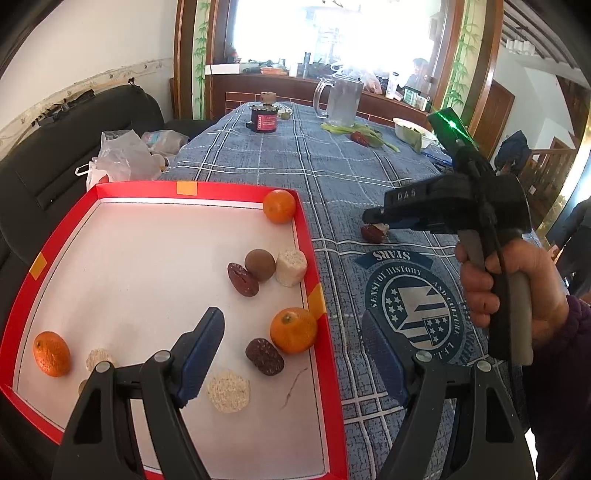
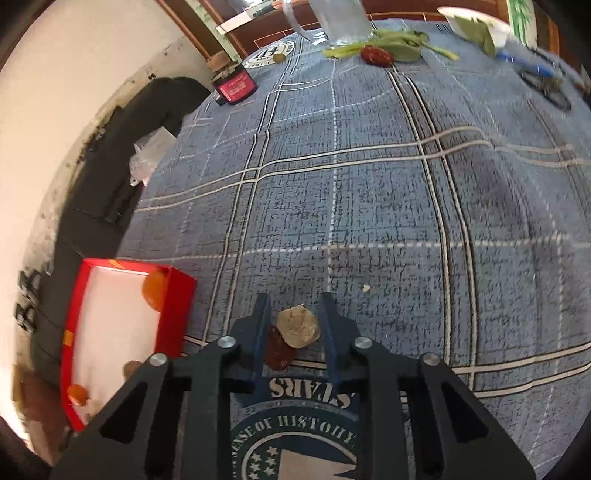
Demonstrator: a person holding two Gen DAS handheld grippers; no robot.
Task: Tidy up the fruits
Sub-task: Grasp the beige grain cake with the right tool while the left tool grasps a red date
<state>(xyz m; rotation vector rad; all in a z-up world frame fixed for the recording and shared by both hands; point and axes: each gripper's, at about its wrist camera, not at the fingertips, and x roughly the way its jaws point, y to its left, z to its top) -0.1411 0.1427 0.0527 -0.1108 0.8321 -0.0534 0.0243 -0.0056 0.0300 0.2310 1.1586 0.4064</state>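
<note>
Clenched narrowly, in the right gripper's (image 2: 294,299) fingers, around a red date (image 2: 279,354) and a pale lump (image 2: 298,326) lying side by side on the blue checked counter (image 2: 369,203), just beside the red tray (image 1: 147,192). Spread wide and released over that tray's near corner in the left gripper (image 1: 291,317), above an orange (image 1: 293,330).

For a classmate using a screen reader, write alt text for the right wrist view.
The right gripper, jaws narrow, brackets a red date and a pale lumpy piece lying on the blue plaid tablecloth. A red tray holding oranges sits to the left, and a glass mug stands at the far end.
</note>
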